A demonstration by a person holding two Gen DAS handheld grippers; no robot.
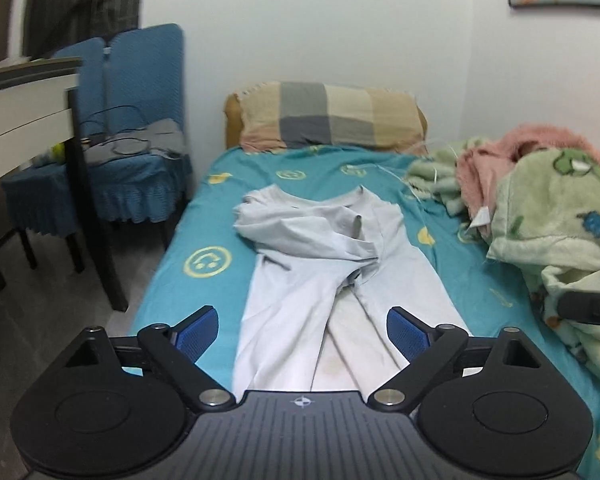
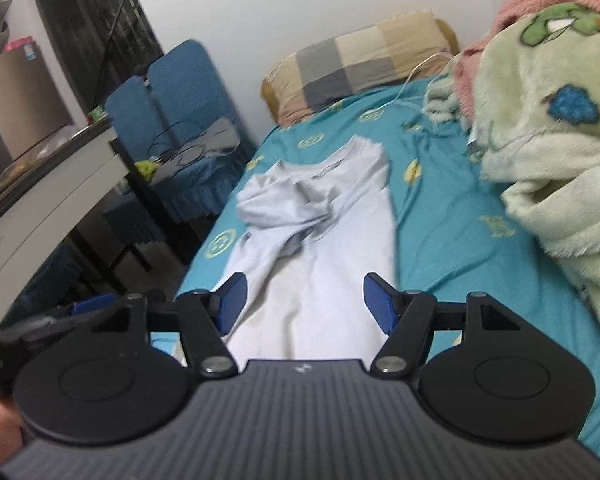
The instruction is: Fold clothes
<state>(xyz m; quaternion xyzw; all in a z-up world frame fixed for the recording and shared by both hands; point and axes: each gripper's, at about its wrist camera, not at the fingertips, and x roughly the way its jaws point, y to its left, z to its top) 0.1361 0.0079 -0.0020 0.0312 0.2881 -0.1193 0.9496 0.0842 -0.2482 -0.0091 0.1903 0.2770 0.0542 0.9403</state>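
A pale grey-white T-shirt (image 1: 320, 264) lies lengthwise on the teal bed sheet (image 1: 204, 216), its sides folded inward and its upper part bunched near the collar. My left gripper (image 1: 302, 330) hangs open just above the shirt's near end, nothing between its blue pads (image 1: 198, 330). In the right wrist view the same T-shirt (image 2: 324, 248) stretches away from me, and my right gripper (image 2: 304, 300) is open over its near hem, holding nothing. A piece of the other gripper (image 2: 88, 306) shows at the left there.
A checked pillow (image 1: 328, 116) lies at the head of the bed. A heap of green and pink fleece blankets (image 1: 548, 208) fills the right side. Two blue-covered chairs (image 1: 132, 120) and a white table (image 1: 16, 100) stand left of the bed. A white cable (image 2: 416, 80) trails near the pillow.
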